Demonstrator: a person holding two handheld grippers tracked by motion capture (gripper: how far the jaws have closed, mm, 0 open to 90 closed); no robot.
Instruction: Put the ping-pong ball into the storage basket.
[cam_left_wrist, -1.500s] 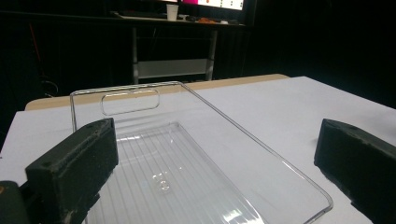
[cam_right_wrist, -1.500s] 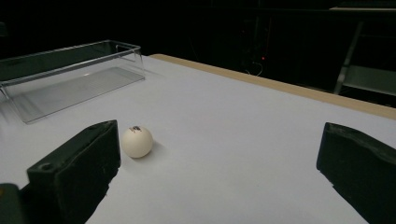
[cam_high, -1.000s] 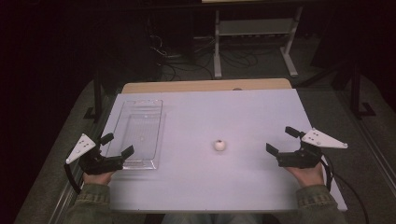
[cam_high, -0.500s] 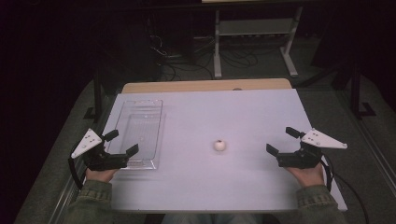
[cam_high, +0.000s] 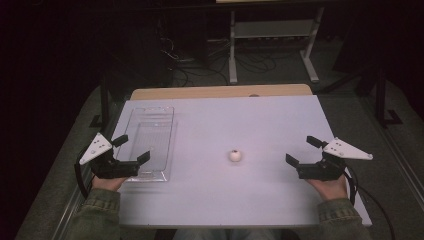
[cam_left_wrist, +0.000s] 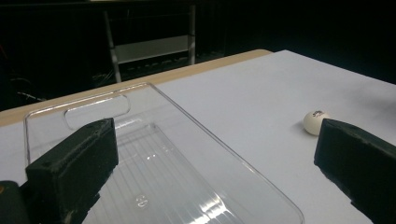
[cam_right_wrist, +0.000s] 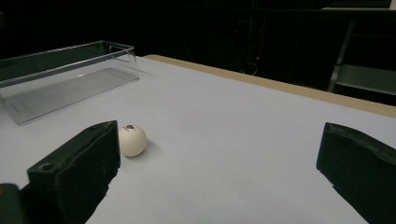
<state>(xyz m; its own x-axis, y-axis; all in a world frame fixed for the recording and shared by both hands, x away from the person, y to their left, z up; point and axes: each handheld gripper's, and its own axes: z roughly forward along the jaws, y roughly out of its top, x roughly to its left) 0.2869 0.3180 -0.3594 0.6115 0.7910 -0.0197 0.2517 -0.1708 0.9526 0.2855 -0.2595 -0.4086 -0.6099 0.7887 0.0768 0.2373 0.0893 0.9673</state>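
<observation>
White desk (cam_high: 280, 200): ball (cam_high: 234, 155) lies mid-desk, right of the clear tray (cam_high: 150, 140). Left tongs (cam_high: 131, 148) have drifted outward over the tray's near end; right tongs (cam_high: 303, 150) wait. Both gape, empty; no approach begun.

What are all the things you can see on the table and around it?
ball: 1, white with a small dark mark, on the table near the middle, apart from the tray
tray: 1, clear plastic, long, on the left part of the table, nothing in it
table: 1, pale top with a tan strip along the far edge
metal stand: 1, light grey, on the dark floor beyond the table
cables: several, dark, on the floor near the stand
left hand-held gripper: 1, black, jaws open over the tray's near end
right hand-held gripper: 1, black, jaws open, right of the ball
sleeves: 2, olive green, at the near edge
</observation>
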